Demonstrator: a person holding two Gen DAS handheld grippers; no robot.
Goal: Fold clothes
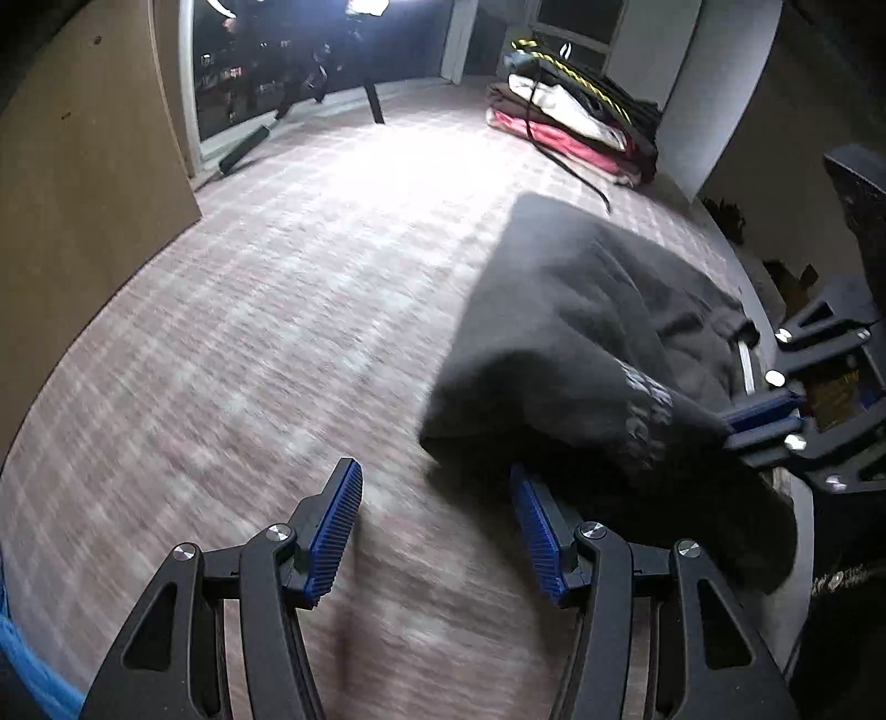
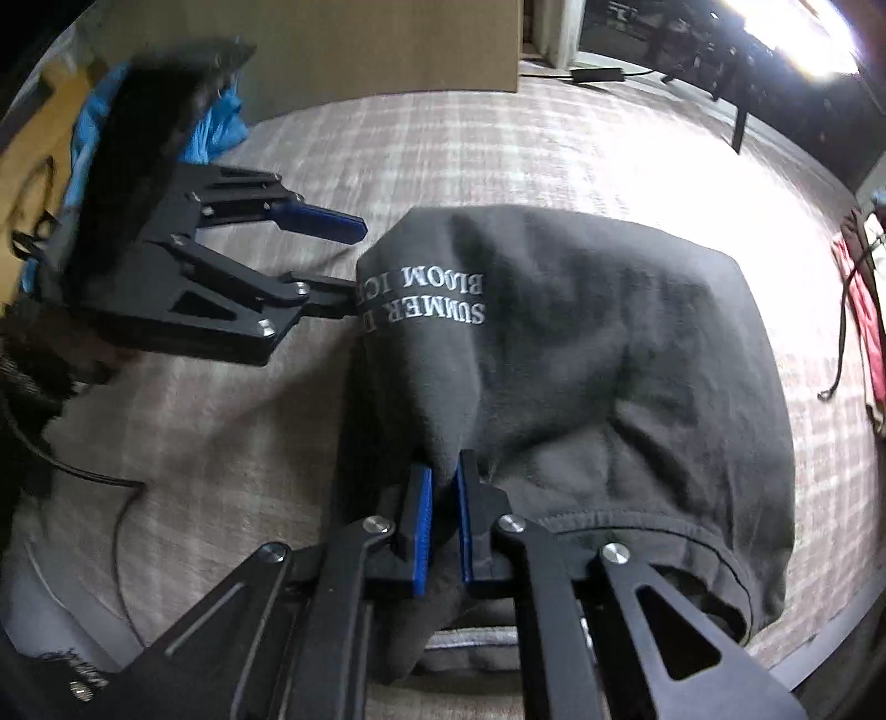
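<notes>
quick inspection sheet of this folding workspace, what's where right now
surface: plaid-patterned cloth cover, mostly bare on one side
job's things: dark grey garment with white lettering, lying partly folded; stack of folded clothes at the far edge
clutter: blue fabric behind the left tool; brown board standing at the side
grippers: left hand-held gripper open, one finger at the garment's edge; right hand-held gripper shut on a pinch of the garment
cables: thin dark cable lying on the cover; dark strap trailing from the stack
surroundings: dim room, bright lamp glare, dark window
</notes>
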